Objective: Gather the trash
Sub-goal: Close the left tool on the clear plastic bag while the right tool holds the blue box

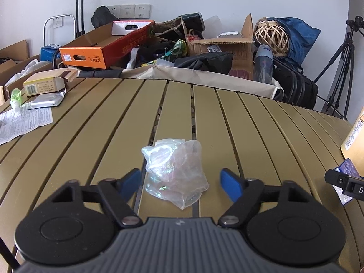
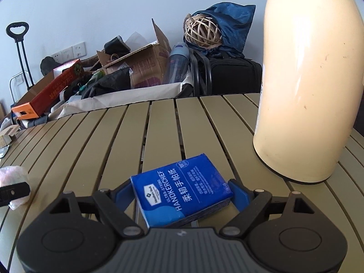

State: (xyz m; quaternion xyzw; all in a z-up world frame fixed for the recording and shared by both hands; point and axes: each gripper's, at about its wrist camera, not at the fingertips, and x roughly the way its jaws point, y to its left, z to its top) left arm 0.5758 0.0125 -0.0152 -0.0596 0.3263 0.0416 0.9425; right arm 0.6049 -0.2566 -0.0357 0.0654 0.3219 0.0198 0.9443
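Note:
A crumpled clear plastic bag (image 1: pixel 175 170) lies on the slatted olive table (image 1: pixel 91 125). My left gripper (image 1: pixel 180 182) is open, its blue fingers on either side of the bag without touching it. My right gripper (image 2: pixel 182 193) has its blue fingers against both sides of a blue handkerchief tissue pack (image 2: pixel 182 191), which is tilted on the table (image 2: pixel 91 136). The bag shows at the left edge of the right wrist view (image 2: pixel 13 173), with the left gripper's tip beside it. The right gripper and the pack show at the right edge of the left wrist view (image 1: pixel 345 177).
A tall cream thermos (image 2: pixel 307 86) stands right of the pack. A small box (image 1: pixel 43 84), a foil packet (image 1: pixel 47 101), a green bottle (image 1: pixel 16 97) and a paper leaflet (image 1: pixel 22 122) lie at the table's far left. Cluttered boxes (image 1: pixel 109 43) and bags sit beyond the far edge.

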